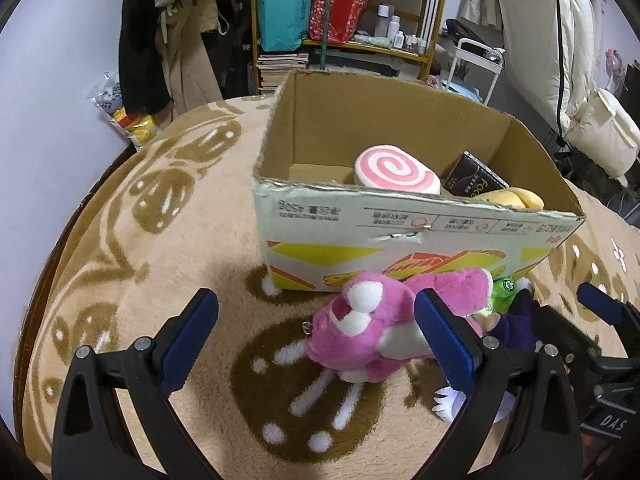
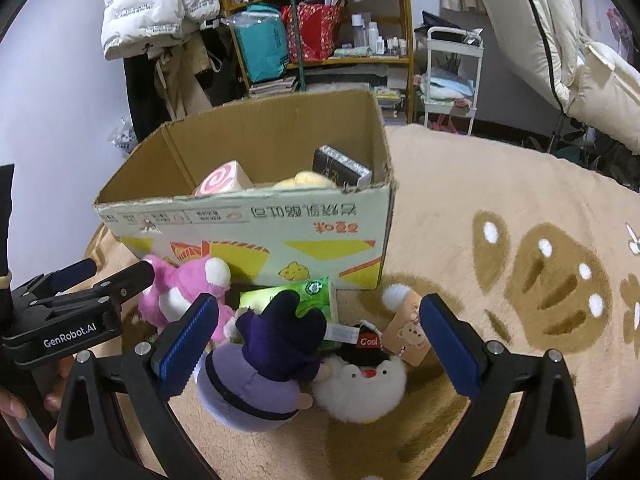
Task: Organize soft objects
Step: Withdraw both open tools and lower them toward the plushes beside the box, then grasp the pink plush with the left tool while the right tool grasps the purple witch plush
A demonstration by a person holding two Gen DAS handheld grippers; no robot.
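A pink plush bear (image 1: 360,332) lies on the blanket in front of the cardboard box (image 1: 344,220). My left gripper (image 1: 316,340) stands open around it, the right finger against its flank. In the right wrist view my right gripper (image 2: 318,344) is open over a purple-hatted plush doll (image 2: 264,372) and a white fluffy plush with a black cap (image 2: 360,384). A green packet (image 2: 312,296) lies behind them against the box (image 2: 280,232). Inside the box are a pink swirl cushion (image 1: 394,170), a yellow plush (image 1: 516,198) and a dark carton (image 1: 474,178).
The beige patterned blanket (image 1: 160,240) has bare room left of the box and to its right (image 2: 520,220). A cluttered shelf (image 1: 340,20), hanging coats and a white cart (image 2: 452,76) stand behind. A hand (image 2: 16,408) holds the left gripper (image 2: 122,268).
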